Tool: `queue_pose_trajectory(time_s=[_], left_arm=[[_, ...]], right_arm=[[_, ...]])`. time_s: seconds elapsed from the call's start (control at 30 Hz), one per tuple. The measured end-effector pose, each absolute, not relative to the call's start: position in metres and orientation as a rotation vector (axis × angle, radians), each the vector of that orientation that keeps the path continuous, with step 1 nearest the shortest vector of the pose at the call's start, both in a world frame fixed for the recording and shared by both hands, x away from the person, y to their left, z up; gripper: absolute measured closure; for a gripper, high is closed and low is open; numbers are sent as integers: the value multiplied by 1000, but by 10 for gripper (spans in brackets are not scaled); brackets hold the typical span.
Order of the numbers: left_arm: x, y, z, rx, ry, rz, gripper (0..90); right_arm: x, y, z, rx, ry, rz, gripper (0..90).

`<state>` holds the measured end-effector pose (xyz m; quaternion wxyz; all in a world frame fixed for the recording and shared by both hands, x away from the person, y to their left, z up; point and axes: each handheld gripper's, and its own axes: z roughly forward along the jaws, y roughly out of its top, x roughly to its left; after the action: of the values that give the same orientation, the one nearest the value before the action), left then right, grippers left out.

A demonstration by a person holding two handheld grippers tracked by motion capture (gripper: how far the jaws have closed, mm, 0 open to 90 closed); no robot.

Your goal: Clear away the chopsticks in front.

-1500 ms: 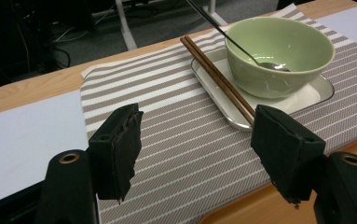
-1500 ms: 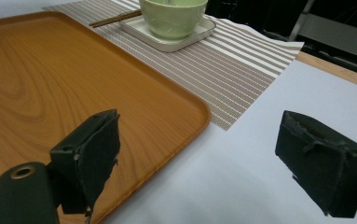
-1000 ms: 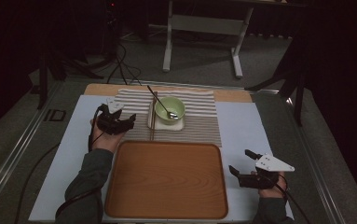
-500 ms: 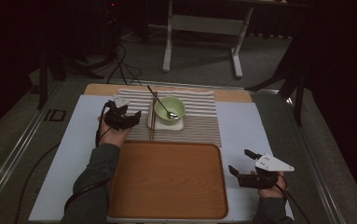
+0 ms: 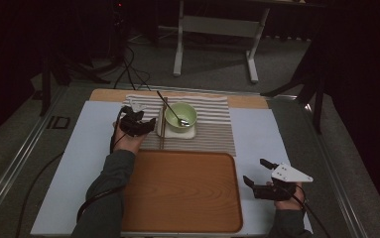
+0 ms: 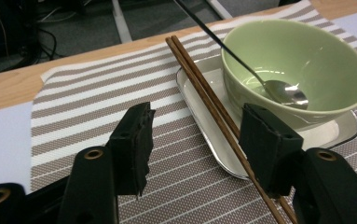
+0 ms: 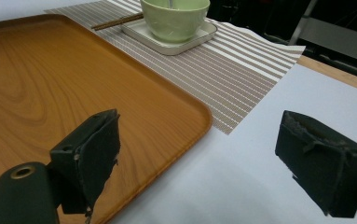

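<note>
High view: "ID" is read on the dark floor strip (image 5: 57, 122) at far left. Beside the brown wooden chopsticks (image 5: 163, 130) and pale green bowl (image 5: 181, 117), the left gripper (image 5: 137, 122) is held wide; the right gripper (image 5: 262, 173) is spread wide past the orange-brown wooden tray (image 5: 180, 191).

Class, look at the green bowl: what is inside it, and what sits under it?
Inside the bowl lies a spoon. Under it is a white plate on a striped mat. The plate's middle is covered.

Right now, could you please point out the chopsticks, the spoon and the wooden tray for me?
chopsticks (image 6: 204, 88), left gripper view, on the middle of the paired brown shafts.
spoon (image 6: 285, 92), left gripper view, on its metal head inside the green bowl.
wooden tray (image 5: 182, 193), high view, on the bare centre of its floor.
</note>
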<state>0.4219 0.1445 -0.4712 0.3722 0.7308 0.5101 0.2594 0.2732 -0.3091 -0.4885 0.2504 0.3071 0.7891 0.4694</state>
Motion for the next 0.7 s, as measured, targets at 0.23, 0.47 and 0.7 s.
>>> queue_pose_trajectory(time_s=[0.23, 0.47, 0.7], left_arm=[[431, 133, -487, 1896, 1327, 599, 527], [434, 124, -496, 1886, 1331, 569, 587], [445, 112, -503, 1904, 1371, 567, 668]], right_arm=[[274, -307, -489, 832, 2153, 1277, 132], [274, -308, -489, 839, 2153, 1276, 134], [274, -309, -489, 838, 2149, 1279, 134]])
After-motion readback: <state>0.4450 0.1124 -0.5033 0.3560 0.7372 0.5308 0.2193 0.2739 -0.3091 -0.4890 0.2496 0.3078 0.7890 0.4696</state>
